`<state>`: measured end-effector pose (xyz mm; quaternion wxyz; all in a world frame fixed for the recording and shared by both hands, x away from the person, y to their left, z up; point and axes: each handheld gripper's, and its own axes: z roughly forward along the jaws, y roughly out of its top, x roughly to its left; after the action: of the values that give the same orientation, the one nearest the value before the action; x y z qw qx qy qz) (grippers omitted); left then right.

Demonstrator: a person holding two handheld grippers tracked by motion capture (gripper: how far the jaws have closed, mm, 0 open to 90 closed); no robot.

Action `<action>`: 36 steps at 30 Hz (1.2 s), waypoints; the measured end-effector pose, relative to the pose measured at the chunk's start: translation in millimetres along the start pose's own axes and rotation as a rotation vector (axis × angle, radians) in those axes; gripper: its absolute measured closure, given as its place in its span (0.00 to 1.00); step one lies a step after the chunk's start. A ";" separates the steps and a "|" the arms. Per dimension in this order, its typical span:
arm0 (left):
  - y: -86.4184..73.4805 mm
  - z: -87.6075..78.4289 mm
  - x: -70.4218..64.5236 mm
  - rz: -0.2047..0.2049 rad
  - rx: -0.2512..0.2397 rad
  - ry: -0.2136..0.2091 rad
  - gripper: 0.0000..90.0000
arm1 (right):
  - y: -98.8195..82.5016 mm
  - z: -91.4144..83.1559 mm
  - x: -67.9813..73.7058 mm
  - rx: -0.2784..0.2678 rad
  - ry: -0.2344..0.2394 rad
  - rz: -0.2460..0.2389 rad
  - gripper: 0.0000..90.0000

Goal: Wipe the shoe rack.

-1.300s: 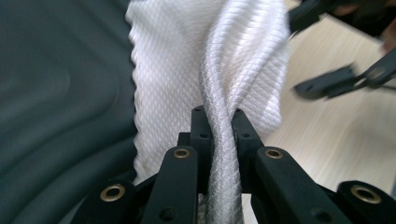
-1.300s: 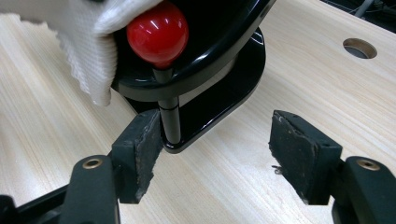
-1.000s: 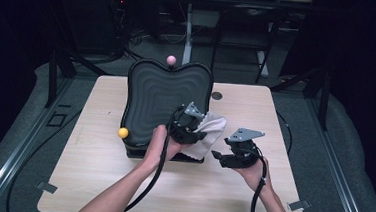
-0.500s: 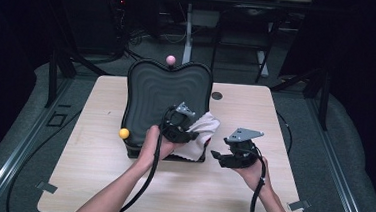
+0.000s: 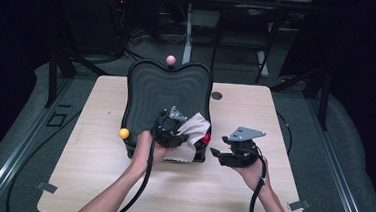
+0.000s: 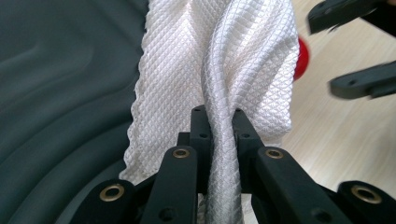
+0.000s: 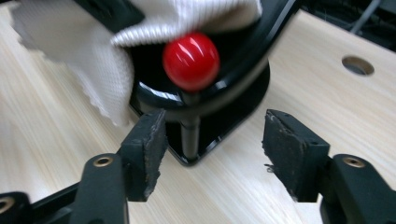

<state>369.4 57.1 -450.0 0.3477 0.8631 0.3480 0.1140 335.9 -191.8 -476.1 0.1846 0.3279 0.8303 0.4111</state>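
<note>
The left gripper (image 5: 174,130) is over the near right part of a black ridged tray (image 5: 167,87) that stands on a light wooden table (image 5: 95,180). Its jaws are pressed together on a bunched fold of a white cloth (image 5: 189,136), which is pinched between them; in the left gripper view the cloth (image 6: 219,70) rises from between the jaws and fans out above them, its scalloped edge lying against the dark ridged surface of the tray (image 6: 56,93). The cloth lies on the tray's near right corner and hangs over its front edge toward the table. A red ball (image 5: 207,137) sits at that corner, just beside the cloth; in the right gripper view the red ball (image 7: 191,60) stands on a thin post at the tray's rim, with the cloth (image 7: 93,56) draped just above and to one side of it. The right gripper (image 5: 218,153) is held just off the tray's right side, near the red ball and apart from it. Its jaws are spread, have just been closing, and have nothing between them but bare table. A yellow ball (image 5: 124,133) is at the tray's near left corner and a pink ball (image 5: 170,59) at its far edge.
</note>
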 end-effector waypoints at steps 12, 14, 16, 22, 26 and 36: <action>-6.1 6.9 -3.6 -0.018 -0.019 -0.013 0.90 | 26.5 21.5 10.4 -0.056 0.023 0.009 0.62; -6.1 8.6 -4.6 -0.022 -0.022 -0.022 0.90 | 26.0 23.0 5.6 -0.062 0.045 0.031 0.66; -6.0 11.4 -6.6 -0.024 -0.025 -0.031 0.90 | 25.7 23.1 5.1 -0.065 0.050 0.033 0.66; -4.3 20.8 -13.3 -0.026 -0.044 -0.051 0.90 | 24.3 23.7 5.6 -0.074 0.050 0.043 0.67; -3.3 27.5 -15.5 -0.036 -0.055 -0.069 0.90 | 24.1 23.8 6.1 -0.074 0.048 0.042 0.67; -4.0 33.2 -17.8 -0.016 -0.073 -0.051 0.91 | 24.8 23.9 8.3 -0.070 0.041 0.026 0.67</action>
<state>368.9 29.8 -476.2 0.3887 0.8497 0.3414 0.1016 353.5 -161.6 -470.7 0.1738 0.3234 0.8146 0.4489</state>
